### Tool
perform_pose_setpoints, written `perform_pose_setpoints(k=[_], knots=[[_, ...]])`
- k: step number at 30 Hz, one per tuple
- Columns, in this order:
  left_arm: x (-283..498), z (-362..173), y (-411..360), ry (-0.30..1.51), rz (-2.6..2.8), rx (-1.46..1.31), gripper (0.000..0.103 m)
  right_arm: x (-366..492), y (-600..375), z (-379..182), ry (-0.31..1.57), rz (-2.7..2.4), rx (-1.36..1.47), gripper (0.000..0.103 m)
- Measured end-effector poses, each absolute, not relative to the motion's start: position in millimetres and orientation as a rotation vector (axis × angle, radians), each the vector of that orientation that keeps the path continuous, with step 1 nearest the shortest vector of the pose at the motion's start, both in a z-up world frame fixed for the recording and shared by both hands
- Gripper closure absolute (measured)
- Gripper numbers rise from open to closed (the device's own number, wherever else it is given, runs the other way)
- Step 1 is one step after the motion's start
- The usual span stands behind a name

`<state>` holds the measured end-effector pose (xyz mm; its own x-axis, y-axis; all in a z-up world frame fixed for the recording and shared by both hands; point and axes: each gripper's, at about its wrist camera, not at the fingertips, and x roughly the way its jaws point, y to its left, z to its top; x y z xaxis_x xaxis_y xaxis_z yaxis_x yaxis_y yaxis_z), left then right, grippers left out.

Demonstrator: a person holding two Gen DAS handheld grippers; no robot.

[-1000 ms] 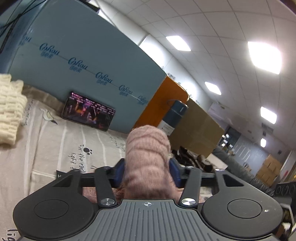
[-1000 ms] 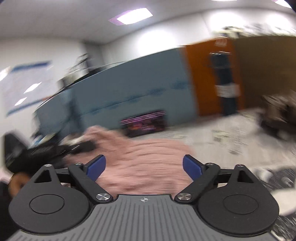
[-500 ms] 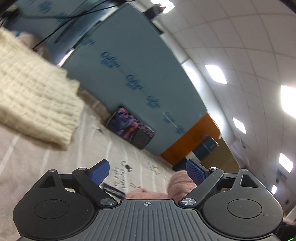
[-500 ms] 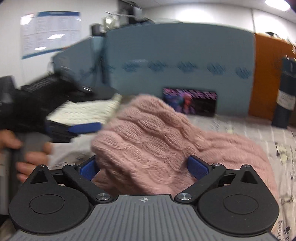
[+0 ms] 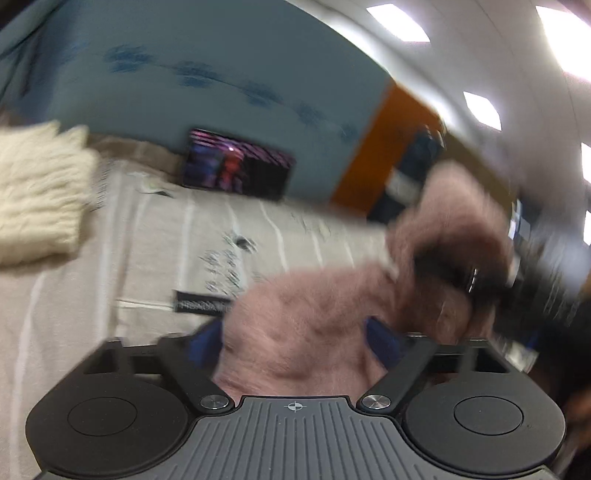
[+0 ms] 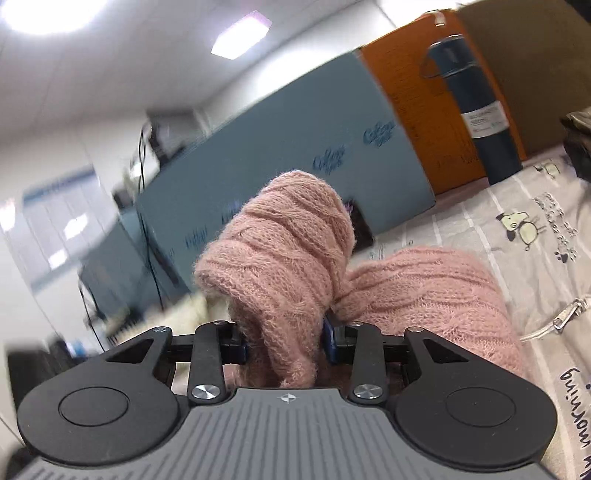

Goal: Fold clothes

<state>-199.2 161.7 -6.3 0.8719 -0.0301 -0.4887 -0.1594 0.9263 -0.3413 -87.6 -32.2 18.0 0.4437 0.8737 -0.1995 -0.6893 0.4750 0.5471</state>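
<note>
1. My right gripper (image 6: 284,341) has its jaws clamped on a bunched ridge of the pink cable-knit sweater (image 6: 417,291), which stands up in a hump between the blue pads; the rest of the sweater lies on the surface just to the right.
2. My left gripper (image 5: 295,339) has its jaws apart, with a fold of the same pink sweater (image 5: 314,314) lying between them. That view is blurred, so I cannot tell whether the pads touch the knit.
3. To fold well here, I judge I should keep the right hold firm and low, because thick knit slips and stretches under its own weight.
4. I would want the left jaws set on one clean edge, not a wad, so both grippers carry a straight line of cloth.
5. I would lay the lifted part over the flat part slowly, letting the fold line settle before letting go.
6. The surface is a beige printed sheet (image 6: 517,229) with pale stripes, small cartoon animals and lettering. I cannot tell what lies beneath it.
7. A cream chunky-knit garment (image 5: 40,192) sits at the far left, well apart from the pink one.
8. A dark glowing phone screen (image 5: 238,168) leans against the long blue-grey partition panel (image 6: 295,136) at the far edge.
9. To the far right stand an orange board (image 6: 439,110) and a tall dark blue flask (image 6: 480,110).
10. White ceiling panel lights (image 5: 399,22) glare overhead.
</note>
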Motion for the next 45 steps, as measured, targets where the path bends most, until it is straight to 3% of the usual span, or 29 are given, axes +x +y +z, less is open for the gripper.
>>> perform_pose_setpoints(k=[1,2,3,12,16,22,24,26,29,34,39,45], knots=[[-198,-6,157,0.516,0.046,-0.357,0.065,-86,-33,21,0.48,0.999,0.435,0.07],[-198,-6,155,0.509,0.029,-0.347,0.081,-87,-37,24,0.461,0.999,0.449,0.07],[-201,-6,156,0.485,0.019,-0.352,0.083,-88,-41,26,0.441,1.001,0.464,0.07],[-255,11,206,0.149,0.27,-0.41,0.085,-73,-88,71,0.257,1.01,0.529,0.07],[-258,5,217,0.169,0.338,-0.449,0.085,-44,-115,73,0.287,0.977,0.541,0.07],[-254,-3,223,0.239,0.343,-0.489,0.083,-18,-132,37,0.486,0.873,0.391,0.069],[-253,-6,225,0.262,0.345,-0.503,0.082,-15,-135,28,0.526,0.798,0.322,0.061],[-251,-9,227,0.285,0.347,-0.516,0.081,-14,-140,25,0.516,0.668,0.267,0.043],[-249,-12,229,0.313,0.35,-0.528,0.08,-22,-149,30,0.43,0.511,0.208,0.024],[-246,-13,230,0.323,0.355,-0.522,0.08,-36,-151,42,0.317,0.584,0.146,0.004],[-247,-13,230,0.325,0.355,-0.525,0.08,-52,-106,44,0.248,0.795,-0.168,0.001],[-247,-12,231,0.322,0.352,-0.524,0.08,-52,-68,38,0.313,0.911,-0.397,0.001]])
